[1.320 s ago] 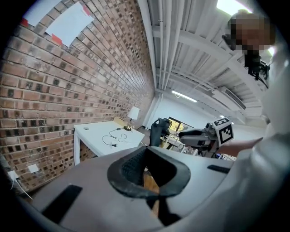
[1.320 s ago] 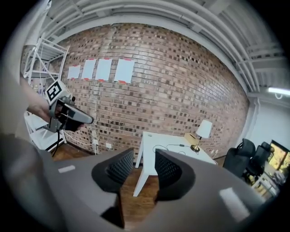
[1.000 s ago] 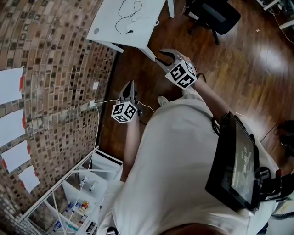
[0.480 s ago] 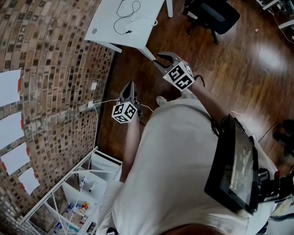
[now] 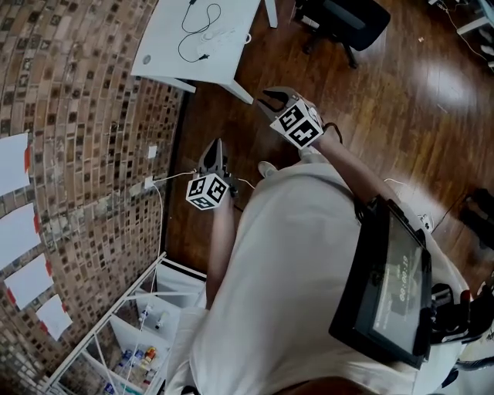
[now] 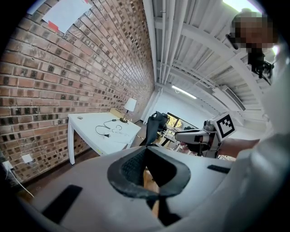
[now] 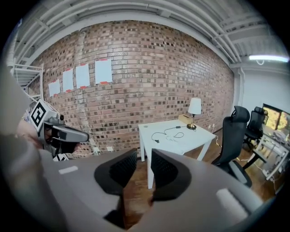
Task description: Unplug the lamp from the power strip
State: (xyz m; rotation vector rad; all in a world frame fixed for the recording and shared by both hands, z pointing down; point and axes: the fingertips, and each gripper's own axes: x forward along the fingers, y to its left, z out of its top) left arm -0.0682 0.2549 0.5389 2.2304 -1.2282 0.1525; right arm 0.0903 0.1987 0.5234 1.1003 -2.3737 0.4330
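A brick wall [image 5: 85,154] hung with white paper sheets [image 5: 15,235] meets a dark, glossy wooden floor [image 5: 401,100]. A white bench [image 5: 166,58] stands against it, a black office chair [image 5: 340,19] nearby, a white wire rack [image 5: 116,324] farther along. A strip light [image 7: 268,58] glows overhead

In the head view your own body [image 5: 293,254] hides most of the floor under you. The top edge cuts off the white table [image 5: 166,46] and the black chair [image 5: 343,15], and the bottom edge cuts the white shelf [image 5: 116,339]. The black cable [image 5: 202,56] on the table and the white thing [image 5: 220,35] beside it are too small: you cannot tell whether a plug sits in it. In the right gripper view the lamp [image 7: 194,108] is small, and where its cord ends cannot be told.
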